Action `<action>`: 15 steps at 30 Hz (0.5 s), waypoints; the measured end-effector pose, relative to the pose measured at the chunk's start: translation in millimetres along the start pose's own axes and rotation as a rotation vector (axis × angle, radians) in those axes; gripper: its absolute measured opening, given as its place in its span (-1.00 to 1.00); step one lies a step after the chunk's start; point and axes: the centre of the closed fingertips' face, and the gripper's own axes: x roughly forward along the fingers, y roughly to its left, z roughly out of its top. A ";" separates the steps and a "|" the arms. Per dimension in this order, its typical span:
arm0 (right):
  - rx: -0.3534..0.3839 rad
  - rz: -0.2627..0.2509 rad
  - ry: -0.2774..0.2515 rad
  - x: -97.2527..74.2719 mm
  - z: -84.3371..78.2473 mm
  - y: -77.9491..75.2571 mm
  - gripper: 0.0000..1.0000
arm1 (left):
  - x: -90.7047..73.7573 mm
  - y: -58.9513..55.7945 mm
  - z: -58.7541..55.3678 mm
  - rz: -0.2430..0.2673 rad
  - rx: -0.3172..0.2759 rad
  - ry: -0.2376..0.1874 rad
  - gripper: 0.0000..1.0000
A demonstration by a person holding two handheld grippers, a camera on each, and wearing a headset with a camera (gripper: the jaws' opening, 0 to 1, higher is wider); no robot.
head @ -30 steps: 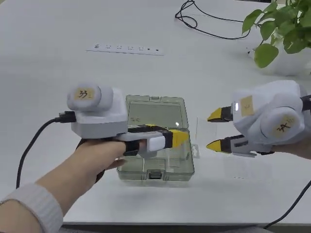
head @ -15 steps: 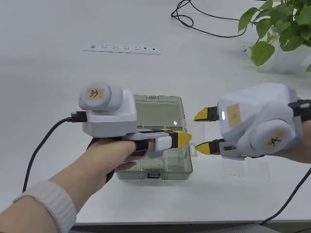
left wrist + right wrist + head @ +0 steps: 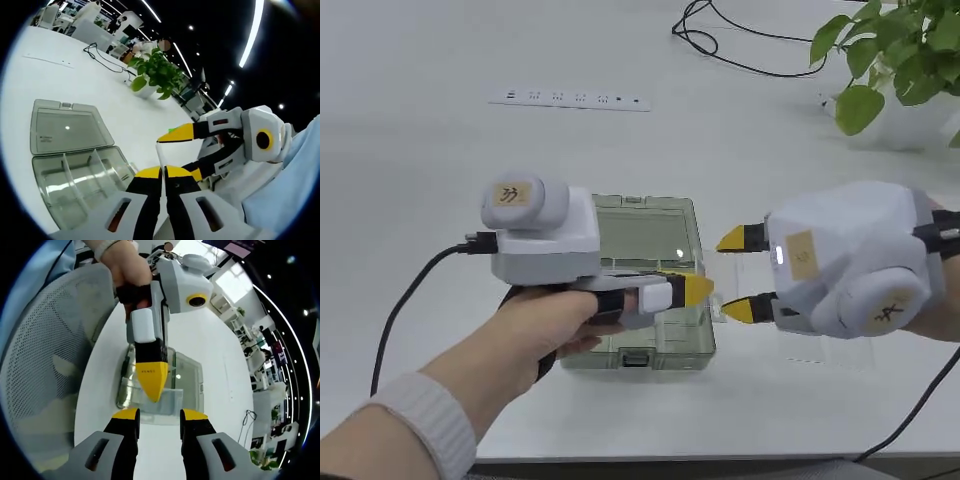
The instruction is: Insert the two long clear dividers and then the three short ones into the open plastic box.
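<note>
Just ahead of the right gripper [image 3: 730,275], whose jaws are spread wide, the left gripper [image 3: 695,288] and its pinched clear divider [image 3: 161,155] block the way. Under the left gripper, the plastic box [image 3: 610,357] holds upright dividers [image 3: 67,175]. Beyond both, the table [image 3: 440,160] lies open.

Power strip [image 3: 572,99], black cable [image 3: 740,45], potted plant [image 3: 895,50] on white table [image 3: 420,200]

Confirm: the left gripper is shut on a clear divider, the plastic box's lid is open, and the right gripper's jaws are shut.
No: the right gripper has open jaws, as the right gripper view shows. The left gripper is shut on a clear divider, and the plastic box has its lid open.
</note>
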 end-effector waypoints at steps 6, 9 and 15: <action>-0.022 0.006 -0.008 0.1 1.9 0.5 -0.32 | -1.8 -0.9 -0.8 -0.006 -0.016 -0.007 -1.00; -0.012 0.016 -0.013 -0.3 1.5 -0.6 -0.28 | -4.9 -4.6 -2.4 -0.016 0.007 -0.005 -1.00; 0.096 0.051 -0.066 -7.3 7.0 -6.3 -0.25 | -8.2 -3.2 -4.0 -0.021 0.126 0.017 -1.00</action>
